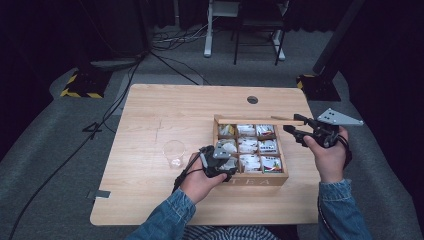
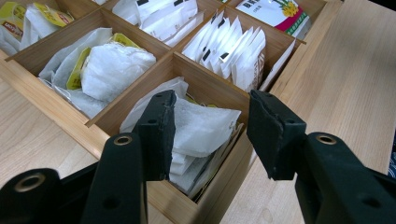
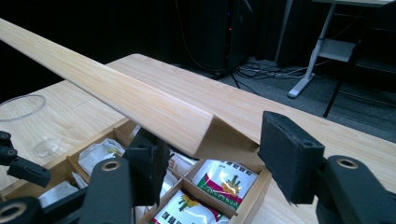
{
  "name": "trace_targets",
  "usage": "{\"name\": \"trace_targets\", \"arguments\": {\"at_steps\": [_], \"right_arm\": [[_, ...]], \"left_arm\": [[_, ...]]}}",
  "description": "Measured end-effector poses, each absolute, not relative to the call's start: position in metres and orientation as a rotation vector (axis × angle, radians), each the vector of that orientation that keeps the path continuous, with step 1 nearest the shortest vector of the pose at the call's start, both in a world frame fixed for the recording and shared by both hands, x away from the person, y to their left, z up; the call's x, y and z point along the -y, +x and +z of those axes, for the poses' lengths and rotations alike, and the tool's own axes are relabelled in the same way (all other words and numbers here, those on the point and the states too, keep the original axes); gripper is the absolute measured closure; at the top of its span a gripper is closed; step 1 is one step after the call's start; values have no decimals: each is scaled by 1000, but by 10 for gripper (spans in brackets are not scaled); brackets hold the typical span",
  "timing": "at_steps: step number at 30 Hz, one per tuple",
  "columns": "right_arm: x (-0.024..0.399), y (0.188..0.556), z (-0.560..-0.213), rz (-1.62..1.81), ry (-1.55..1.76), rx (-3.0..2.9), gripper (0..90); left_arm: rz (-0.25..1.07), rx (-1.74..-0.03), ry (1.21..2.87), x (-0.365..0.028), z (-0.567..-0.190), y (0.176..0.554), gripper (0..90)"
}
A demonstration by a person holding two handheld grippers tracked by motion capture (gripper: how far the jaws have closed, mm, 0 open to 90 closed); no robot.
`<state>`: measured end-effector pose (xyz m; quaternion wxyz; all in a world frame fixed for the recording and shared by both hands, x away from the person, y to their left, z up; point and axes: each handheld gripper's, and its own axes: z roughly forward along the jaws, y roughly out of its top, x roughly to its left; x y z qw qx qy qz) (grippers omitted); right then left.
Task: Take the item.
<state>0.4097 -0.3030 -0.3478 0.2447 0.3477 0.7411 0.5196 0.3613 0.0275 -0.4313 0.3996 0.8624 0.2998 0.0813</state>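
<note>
Nine-slot tea box [image 1: 250, 179] mid-table w/ lid [image 1: 260, 120] raised. Left gripper [image 2: 208, 135] spread over near-left slot's tea bags [image 2: 201, 128]; right gripper [image 3: 212, 163] spread beside lid edge. Cup [image 1: 174, 153] left of box.

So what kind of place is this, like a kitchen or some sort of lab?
Probably a lab or recording studio, not a kitchen. Dark curtains surround the wooden table, cables run across grey carpet, and hazard-striped stand bases flank it. The tea box looks like a test prop.

Raised lid [image 3: 116, 93] btwn open jaws
</note>
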Motion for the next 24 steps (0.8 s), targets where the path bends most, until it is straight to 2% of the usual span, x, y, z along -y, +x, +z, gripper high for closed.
{"name": "trace_targets", "arguments": {"at_steps": [11,24], "right_arm": [[304,410,-348,1424,950,-2024,433],[303,412,-351,1423,962,-2030,431]], "left_arm": [[213,-765,2189,-29,-434,367,591],[162,-709,2228,-26,-439,370,805]]}}
